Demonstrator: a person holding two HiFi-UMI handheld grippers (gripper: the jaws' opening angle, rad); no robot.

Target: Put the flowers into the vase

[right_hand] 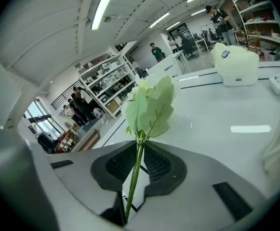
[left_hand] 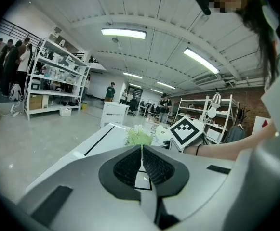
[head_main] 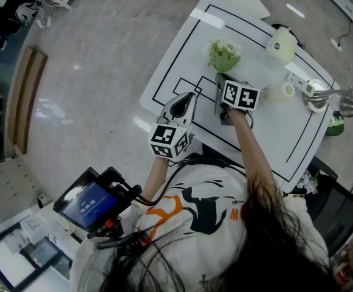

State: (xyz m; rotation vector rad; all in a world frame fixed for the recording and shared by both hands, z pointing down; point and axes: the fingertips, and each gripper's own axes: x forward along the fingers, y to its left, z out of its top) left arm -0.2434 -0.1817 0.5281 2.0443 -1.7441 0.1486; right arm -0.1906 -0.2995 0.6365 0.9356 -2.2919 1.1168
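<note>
1. The right claw (right_hand: 140, 144) is clamped on the green stem (right_hand: 136, 170) of the flowers (right_hand: 149, 105). The stem runs up between the ribbed black pads, and the pale green-white head stands above the tips.
2. In the head view the right claw (head_main: 220, 96) is over the middle of the white table (head_main: 188, 59). The flowers (head_main: 223, 55) rise just beyond it.
3. The left claw (left_hand: 141, 149) has its pads together with nothing between them. It points toward the flowers (left_hand: 139, 136).
4. From above, the left claw (head_main: 191, 97) hangs over the table's near-left part, just beside the right claw and apart from it.
5. Each gripper carries a marker cube (head_main: 171, 140) printed with black-and-white square patterns. These bear no letters.
6. Black lines (head_main: 164, 78) mark nested rectangles on the table top.
7. A white rounded object (right_hand: 236, 61) sits on the far side of the table (right_hand: 217, 109), well apart from the flowers. It carries a small blue label (right_hand: 225, 53) whose print is too small to read. The same object (head_main: 281, 45) shows near the table's far edge in the head view.
8. Nearest the camera, the person's white shirt (head_main: 206, 218) has an orange and black print, with its lettering mostly covered by hair. Beside it a blue screen (head_main: 86, 201) shows what look like white digits, too blurred to read.
</note>
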